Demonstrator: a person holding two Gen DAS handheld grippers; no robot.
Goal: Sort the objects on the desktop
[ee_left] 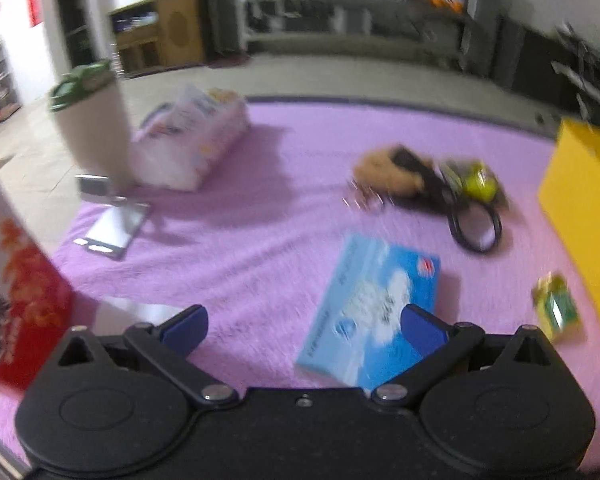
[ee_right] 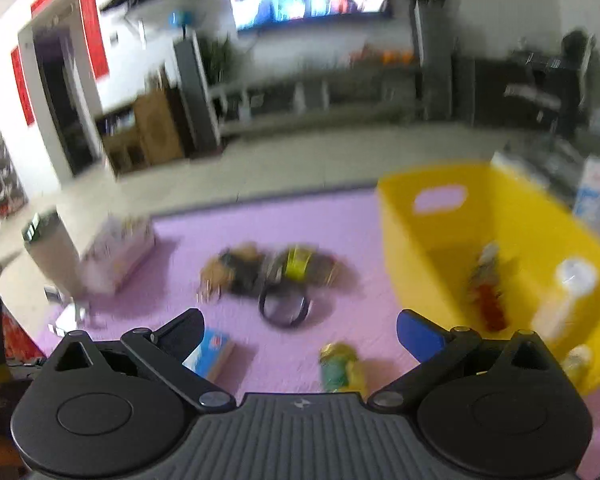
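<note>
Flat blue cardboard box with white cloud print [ee_left: 370, 312]: lying face-up on the fluffy lilac cloth-covered surface [ee_left: 240, 248], toward its near edge, directly ahead of the left gripper [ee_left: 304, 326]. Judged light, stiff along its edges, faces likely to dent under a hard pinch; best taken across the narrow width, pads on the two long side walls, since the broad face offers nothing to close on. Pile of the cloth may drag at the lower finger.

Left gripper: jaws spread wide, nothing between them, right fingertip [ee_left: 418, 326] overlapping the box in view; contact not determinable through blur.

Right gripper [ee_right: 298, 332]: likewise spread wide and empty, held above the near edge.

Small green-and-yellow packet [ee_right: 342, 368]: just ahead of the right gripper, near the yellow plastic bin [ee_right: 440, 232] at the right edge. Judged light, possibly crushable.

Bin contents: red bottle-like item [ee_right: 490, 300], white cylindrical container [ee_right: 568, 292]; detail blurred.

Mid-surface: tangled heap of tan, black and yellow-green items [ee_left: 432, 178] with a black ring [ee_left: 478, 228]; identity unclear.

Far left corner: white printed soft pack [ee_left: 192, 144]. Left edge: silver hinged mirror-like item [ee_left: 112, 220].
</note>
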